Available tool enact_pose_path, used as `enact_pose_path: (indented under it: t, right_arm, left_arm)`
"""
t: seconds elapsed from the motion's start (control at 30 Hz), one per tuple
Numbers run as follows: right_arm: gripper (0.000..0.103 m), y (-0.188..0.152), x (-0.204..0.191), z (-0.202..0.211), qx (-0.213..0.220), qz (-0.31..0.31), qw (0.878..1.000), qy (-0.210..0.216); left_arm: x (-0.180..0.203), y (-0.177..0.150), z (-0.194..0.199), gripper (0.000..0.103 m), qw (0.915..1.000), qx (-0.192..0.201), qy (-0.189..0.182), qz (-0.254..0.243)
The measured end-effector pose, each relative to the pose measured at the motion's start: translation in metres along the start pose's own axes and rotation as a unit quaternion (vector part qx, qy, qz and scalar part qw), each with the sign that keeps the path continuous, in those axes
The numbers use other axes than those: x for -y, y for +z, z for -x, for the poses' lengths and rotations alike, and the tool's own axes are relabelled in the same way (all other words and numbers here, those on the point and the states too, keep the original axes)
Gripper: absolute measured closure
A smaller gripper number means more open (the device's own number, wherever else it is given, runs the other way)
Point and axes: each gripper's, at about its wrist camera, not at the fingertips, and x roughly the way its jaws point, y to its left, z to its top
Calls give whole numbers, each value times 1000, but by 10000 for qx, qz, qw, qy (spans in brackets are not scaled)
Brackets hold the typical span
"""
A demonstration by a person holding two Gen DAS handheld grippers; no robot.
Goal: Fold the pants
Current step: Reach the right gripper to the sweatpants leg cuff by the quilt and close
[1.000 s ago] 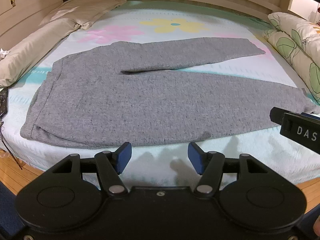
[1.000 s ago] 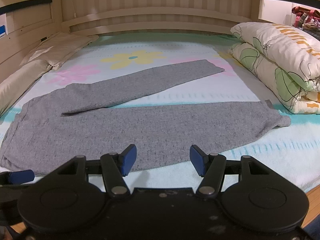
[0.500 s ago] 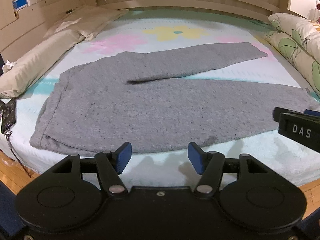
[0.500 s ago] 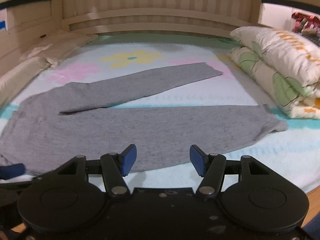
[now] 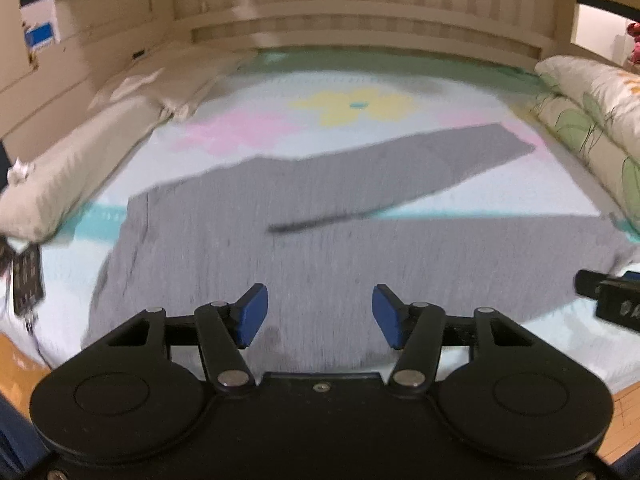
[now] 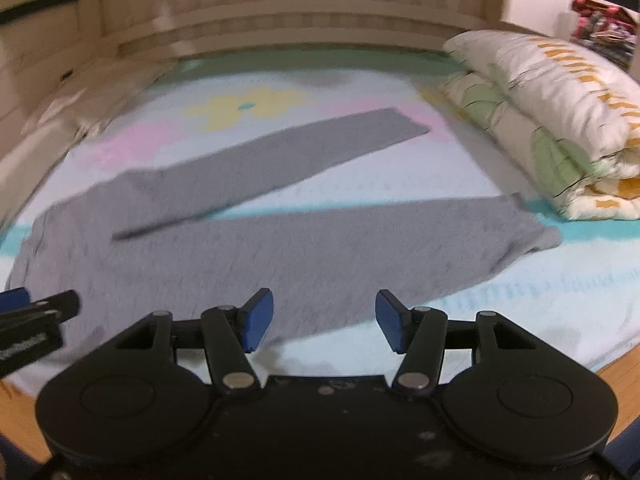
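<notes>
Lying flat on the bed (image 5: 400, 76), the grey pants (image 5: 320, 240) have their waist at the left and both legs running right, the far leg angled away. Your left gripper (image 5: 316, 316) hovers over the near edge, jaws spread, nothing between them. Your right gripper (image 6: 324, 320) is closing slightly, also empty. A folded quilt (image 6: 560, 120) sits at the right.

Bed: flowered sheet (image 5: 356, 106), pale wooden slatted headboard (image 6: 320, 12) far
Floor: wood (image 6: 624, 372), near right
Right: folded quilt (image 6: 560, 120)
Left: cream pillows (image 5: 80, 168)
</notes>
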Motion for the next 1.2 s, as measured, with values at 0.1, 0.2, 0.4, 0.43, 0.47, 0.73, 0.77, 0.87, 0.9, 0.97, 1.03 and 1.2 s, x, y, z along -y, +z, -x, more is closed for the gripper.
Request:
enact_pose_path:
  t: [0.1,0.2,0.4,0.43,0.47,0.73,0.77,0.87,0.9,0.97,1.03,1.2]
  right_arm:
    - [45,26,17,9,99,-91,9999,-91]
    - [44,53,37,13,41,-264,9996,37]
    - [47,83,71,-22,35,-344,9994,28]
    - [47,85,77,-34,-95,-313,9995,-51]
    - [47,86,84,-45,-274,-303,9991,-126]
    - [61,93,165,-101,-746,-110,9948,-686]
    - [69,92,177,-106,-822,-209,9936,-746]
    - [86,87,223,-128,-1098,-856,9864,-870]
    - [87,86,233,-132,-1132,-1021,9842,-902]
    - [86,82,257,-144,-1173,-1422,9772,-1057]
    - [85,79,272,-156,-1235,-1700,9719,-1065]
    - [77,68,300,-183,-1198,-2449,9564,-1052]
  left_arm:
    - [3,20,5,41,9996,231,21,-151]
    - [9,34,5,41,9987,437,108,-242]
    - [18,39,-30,41,9998,199,3,-62]
    - [22,37,-38,41,9997,166,107,-122]
    - [26,34,-46,41,9996,147,171,-185]
    - [54,3,-106,43,9972,-329,43,-665]
    - [57,0,-112,43,9970,-426,-8,-652]
    - [65,-12,-127,43,9951,-688,-202,-688]
    - [67,-17,-131,43,9942,-757,-217,-731]
    - [71,-26,-136,43,9924,-872,-204,-849]
    - [73,-34,-144,42,9897,-1049,-83,-972]
    - [72,-39,-144,40,9906,-862,-63,-1063]
